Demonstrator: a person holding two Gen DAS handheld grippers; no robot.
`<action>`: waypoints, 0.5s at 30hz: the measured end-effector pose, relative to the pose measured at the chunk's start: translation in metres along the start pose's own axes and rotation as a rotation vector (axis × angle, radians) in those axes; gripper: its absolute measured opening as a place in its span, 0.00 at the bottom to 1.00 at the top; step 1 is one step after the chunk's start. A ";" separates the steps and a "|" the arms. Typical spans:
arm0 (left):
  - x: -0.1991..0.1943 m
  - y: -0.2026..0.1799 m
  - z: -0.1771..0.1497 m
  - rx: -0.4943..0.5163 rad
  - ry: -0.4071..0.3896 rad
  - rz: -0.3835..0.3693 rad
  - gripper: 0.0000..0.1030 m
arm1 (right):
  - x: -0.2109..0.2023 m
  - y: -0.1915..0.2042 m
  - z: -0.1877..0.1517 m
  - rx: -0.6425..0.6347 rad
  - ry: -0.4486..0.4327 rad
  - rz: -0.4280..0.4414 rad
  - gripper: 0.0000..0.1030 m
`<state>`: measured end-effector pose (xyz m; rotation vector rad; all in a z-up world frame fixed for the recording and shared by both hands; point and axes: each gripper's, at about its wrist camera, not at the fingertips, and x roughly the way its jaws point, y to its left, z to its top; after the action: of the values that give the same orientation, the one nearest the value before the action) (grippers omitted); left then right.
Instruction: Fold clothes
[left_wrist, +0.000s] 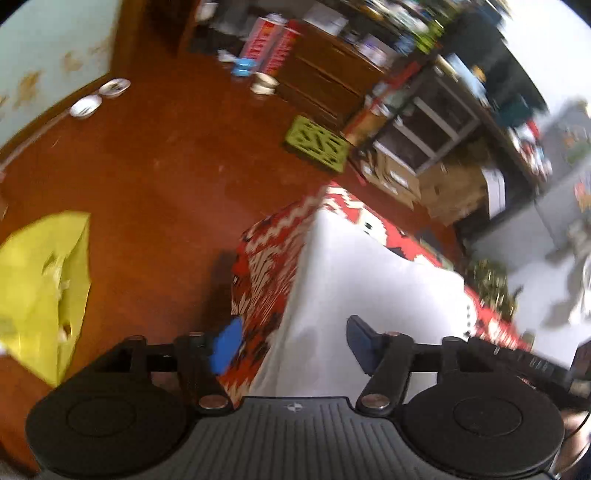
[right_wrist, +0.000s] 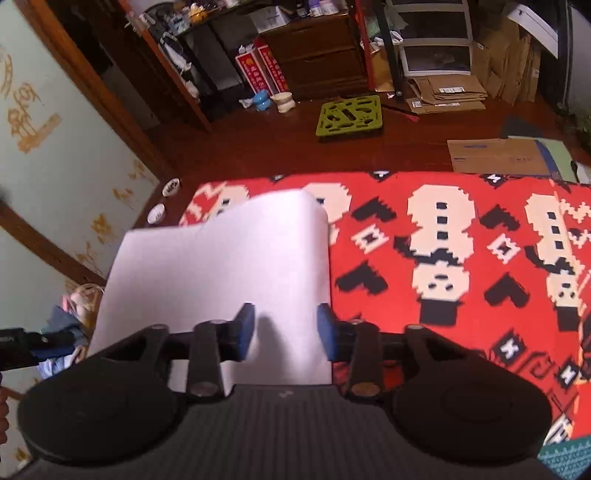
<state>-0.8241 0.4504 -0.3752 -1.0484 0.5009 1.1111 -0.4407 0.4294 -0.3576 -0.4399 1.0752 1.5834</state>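
A white garment (right_wrist: 225, 258) lies folded flat at the left end of a surface covered with a red patterned cloth (right_wrist: 461, 258). In the right wrist view my right gripper (right_wrist: 286, 328) hovers over its near edge, blue pads apart, nothing pinched between them. The left wrist view shows the same white garment (left_wrist: 369, 277) reaching the corner of the red cloth (left_wrist: 269, 266). My left gripper (left_wrist: 291, 343) stands open above that corner; its left blue pad (left_wrist: 227, 345) hangs past the edge, and its right pad (left_wrist: 364, 343) is over the white fabric.
Dark red-brown floor (left_wrist: 166, 166) lies below the surface's edge. On it are a yellow bag (left_wrist: 40, 288), two small white dishes (left_wrist: 99, 98), a green perforated tray (right_wrist: 349, 118), flattened cardboard (right_wrist: 447, 96) and a wooden drawer chest (right_wrist: 317, 55). A pale wall (right_wrist: 44, 155) stands at left.
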 end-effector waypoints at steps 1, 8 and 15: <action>0.012 0.000 0.003 0.026 0.022 -0.011 0.61 | 0.004 -0.003 0.003 0.017 0.000 0.015 0.51; 0.066 0.017 0.015 -0.008 0.123 -0.096 0.38 | 0.049 -0.028 0.014 0.146 0.043 0.087 0.63; 0.054 0.006 0.021 0.007 0.071 -0.075 0.14 | 0.065 -0.038 0.011 0.213 0.065 0.138 0.31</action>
<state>-0.8111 0.4956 -0.4103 -1.0945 0.5170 1.0078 -0.4233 0.4748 -0.4160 -0.2798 1.3326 1.5624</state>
